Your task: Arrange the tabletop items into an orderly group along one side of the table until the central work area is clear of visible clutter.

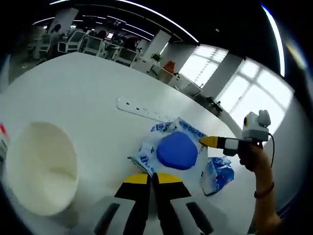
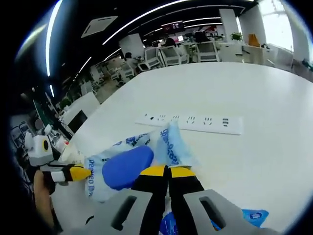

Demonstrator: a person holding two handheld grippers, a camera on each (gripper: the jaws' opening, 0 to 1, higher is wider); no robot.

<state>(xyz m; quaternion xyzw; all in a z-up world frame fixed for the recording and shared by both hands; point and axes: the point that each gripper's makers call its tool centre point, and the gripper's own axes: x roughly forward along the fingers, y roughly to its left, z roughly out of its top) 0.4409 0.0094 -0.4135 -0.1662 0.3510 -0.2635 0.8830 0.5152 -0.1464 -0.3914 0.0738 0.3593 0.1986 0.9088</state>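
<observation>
Both claws meet at the clear plastic packet printed in blue, which lies on the white table with a blue rounded pad on top of it. The left claw has its yellow-tipped jaws pressed together at the packet's near edge, apparently pinching the film. The right claw is likewise clenched on the packet's opposite edge.

A white plastic cup lies on its side near the left claw, and a smaller crumpled blue-printed wrapper sits just beside the packet. A white power strip lies beyond.

The tidying looks barely begun: items are scattered across the table's middle, none lined up along a side.
</observation>
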